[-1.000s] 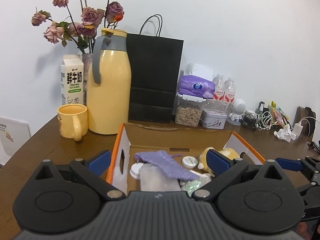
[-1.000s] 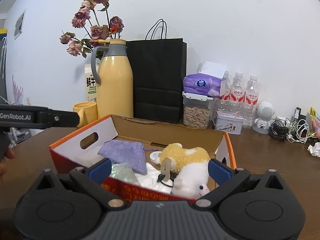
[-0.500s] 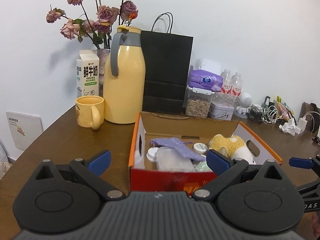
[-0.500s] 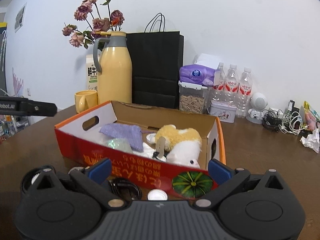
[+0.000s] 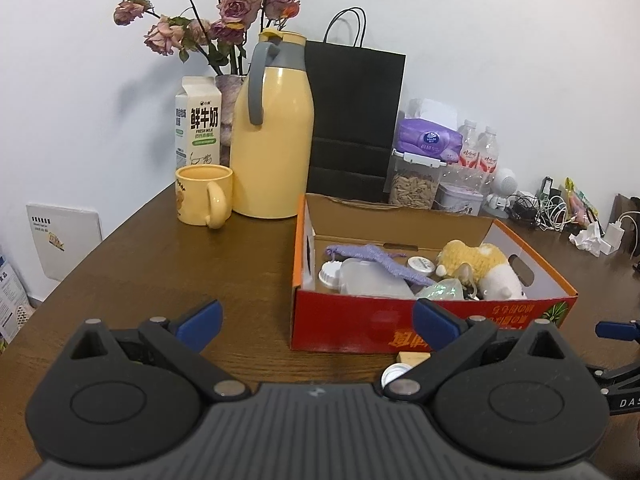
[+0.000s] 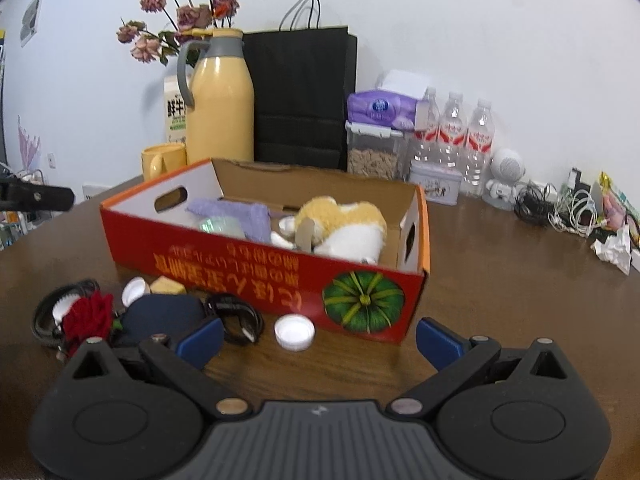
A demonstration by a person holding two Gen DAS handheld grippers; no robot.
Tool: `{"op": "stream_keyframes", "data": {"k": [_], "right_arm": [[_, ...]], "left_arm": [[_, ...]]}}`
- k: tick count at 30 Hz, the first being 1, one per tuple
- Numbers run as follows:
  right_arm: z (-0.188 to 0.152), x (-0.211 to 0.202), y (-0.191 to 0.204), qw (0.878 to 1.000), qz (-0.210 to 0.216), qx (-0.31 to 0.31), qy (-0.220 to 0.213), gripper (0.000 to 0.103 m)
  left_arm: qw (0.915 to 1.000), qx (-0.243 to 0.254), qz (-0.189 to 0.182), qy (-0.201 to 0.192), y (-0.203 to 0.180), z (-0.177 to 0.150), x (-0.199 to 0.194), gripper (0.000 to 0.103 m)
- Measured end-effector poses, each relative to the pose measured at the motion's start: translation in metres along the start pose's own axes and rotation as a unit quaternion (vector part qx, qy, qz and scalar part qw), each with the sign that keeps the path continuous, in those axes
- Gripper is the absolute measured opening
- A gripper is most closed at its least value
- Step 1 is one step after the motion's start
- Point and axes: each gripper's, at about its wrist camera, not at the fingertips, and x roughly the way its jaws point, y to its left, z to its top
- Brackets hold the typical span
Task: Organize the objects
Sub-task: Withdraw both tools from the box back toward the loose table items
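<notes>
Objects for sorting split in two lots: some inside red cardboard box [image 6: 256,268] mid-desk, some loose on brown desk [image 5: 168,264] at box's near side. Box open-topped, pumpkin print on near wall. Inside: yellow-and-white plush toy [image 6: 344,224] toward right end, purple knit pouch [image 6: 240,214] toward left, clear plastic container [image 5: 372,280] under pouch, small white lids [image 5: 421,265] between.

Along far wall, left to right: milk carton [image 5: 199,128], dried roses [image 5: 216,20] in vase behind it, yellow thermos jug [image 5: 272,132], black paper bag [image 5: 352,120], cereal container [image 6: 374,152] with purple tissue pack [image 6: 380,108] on top, water bottles [image 6: 452,136], small tin [image 6: 434,188], white round gadget [image 6: 506,176], tangle of cables [image 6: 556,208], crumpled tissue [image 6: 614,248] at far right. Yellow mug [image 5: 204,196] just near-left of jug.

Loose near box, seen from right wrist: dark blue pouch [image 6: 160,312], black coiled strap [image 6: 44,316] at far left, red fabric rose [image 6: 88,316] lying on it, black cable [image 6: 238,316], wooden block [image 6: 168,285] touching box wall, white bottle cap [image 6: 295,332] on bare desk, second white cap [image 6: 134,290] beside block.

Left gripper [image 5: 316,322] jaws spread wide, nothing between, hovering over near desk left of box front. Right gripper [image 6: 320,338] likewise spread wide and empty, white bottle cap just beyond gap, blue pads on both.
</notes>
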Motion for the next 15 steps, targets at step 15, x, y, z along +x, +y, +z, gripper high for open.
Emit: {"op": "stream_keyframes", "data": {"k": [15], "right_arm": [[0.007,0.043,0.005,0.998,0.015,-0.024,0.057,0.069]], "left_arm": [[0.9998,-0.015,-0.009,0.011,0.008,-0.008,0.009,0.103]]}}
